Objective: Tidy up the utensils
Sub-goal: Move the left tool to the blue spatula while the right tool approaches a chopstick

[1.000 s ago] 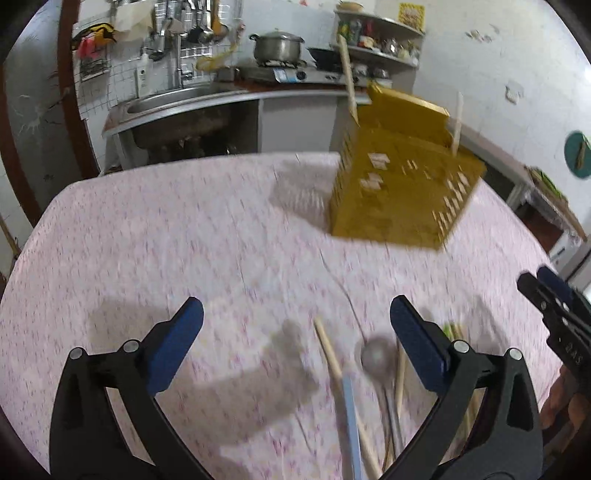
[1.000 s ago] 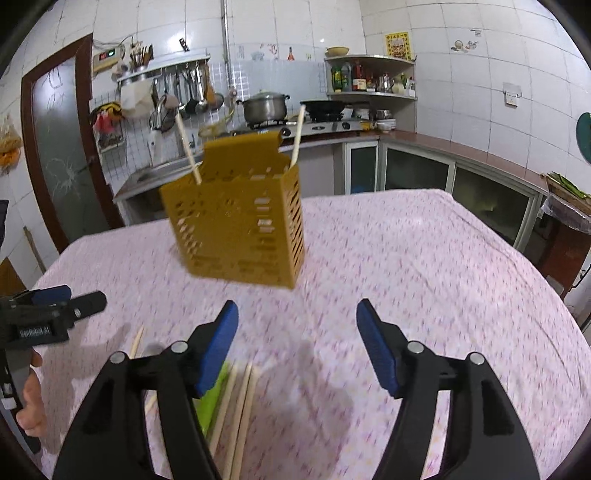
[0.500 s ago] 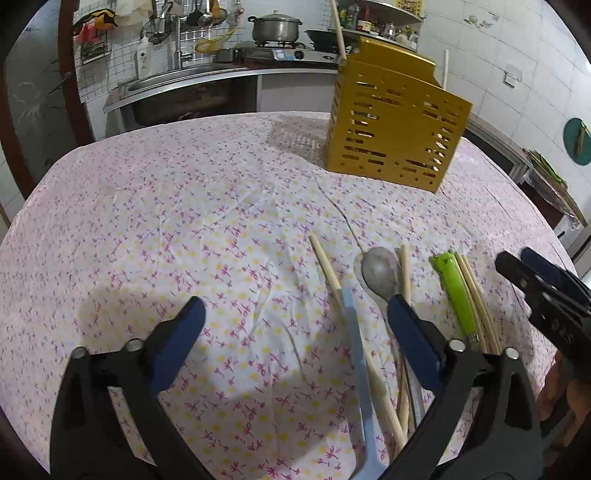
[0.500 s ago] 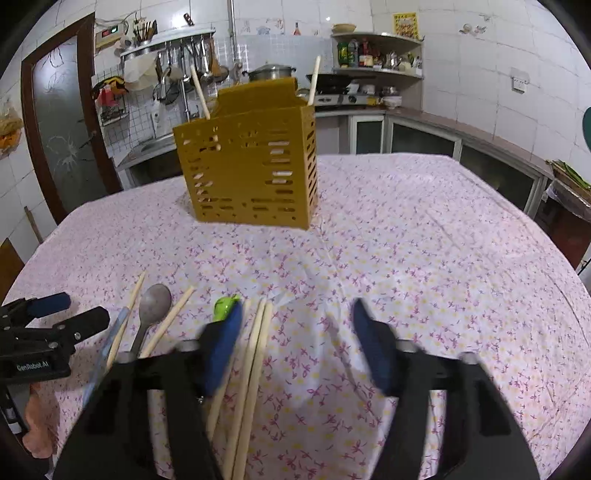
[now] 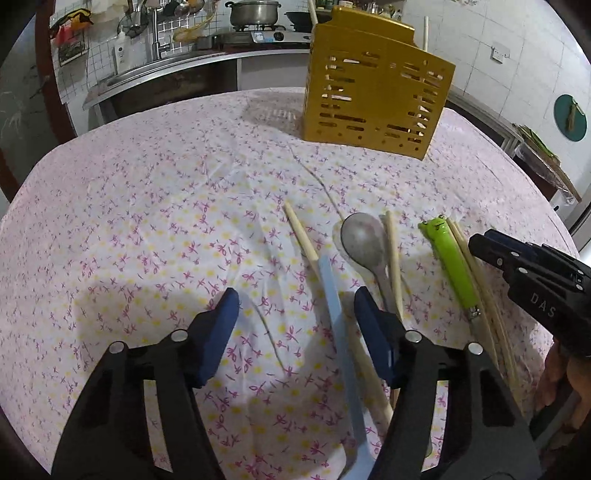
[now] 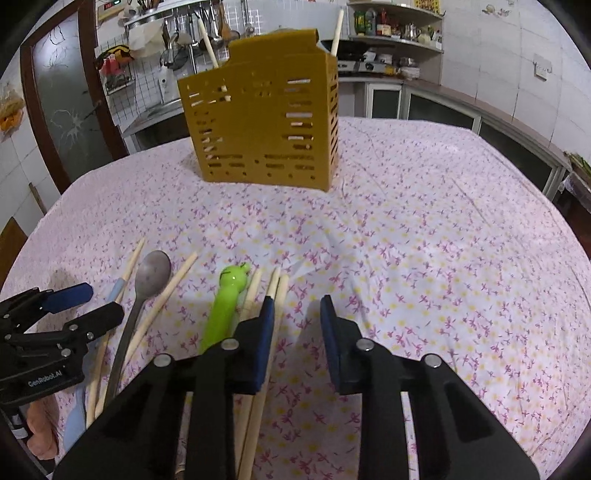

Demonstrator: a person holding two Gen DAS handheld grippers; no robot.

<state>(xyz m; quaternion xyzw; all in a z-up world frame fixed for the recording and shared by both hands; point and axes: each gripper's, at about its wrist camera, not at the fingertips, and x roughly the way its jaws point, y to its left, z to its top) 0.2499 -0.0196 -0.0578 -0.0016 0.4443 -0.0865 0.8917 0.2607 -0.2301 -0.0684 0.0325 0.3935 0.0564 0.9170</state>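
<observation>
A yellow slotted utensil caddy [image 5: 373, 96] [image 6: 266, 122] stands at the far side of the table with two wooden sticks in it. On the flowered cloth near me lie a light blue handle [image 5: 330, 291], a steel spoon [image 5: 364, 242] [image 6: 151, 273], loose wooden chopsticks [image 5: 301, 236] [image 6: 275, 291] and a green frog-headed utensil [image 5: 448, 258] [image 6: 225, 302]. My left gripper [image 5: 295, 317] [image 6: 99, 304] hangs low over the cloth, its jaws closing. The blue handle lies between them, untouched. My right gripper [image 6: 297, 317] [image 5: 517, 258] is closing too, only cloth in its gap and the chopsticks under its left finger.
The round table [image 6: 461, 229] carries a pink flowered cloth. Behind it run a kitchen counter with a sink [image 5: 155, 74], a stove with a pot [image 5: 255, 11] and wall shelves [image 6: 395, 33]. A hand shows at the lower left of the right wrist view.
Both grippers have sunk toward the table and tilted, so the utensils now fill the lower view. Both pairs of jaws have narrowed a good deal.
</observation>
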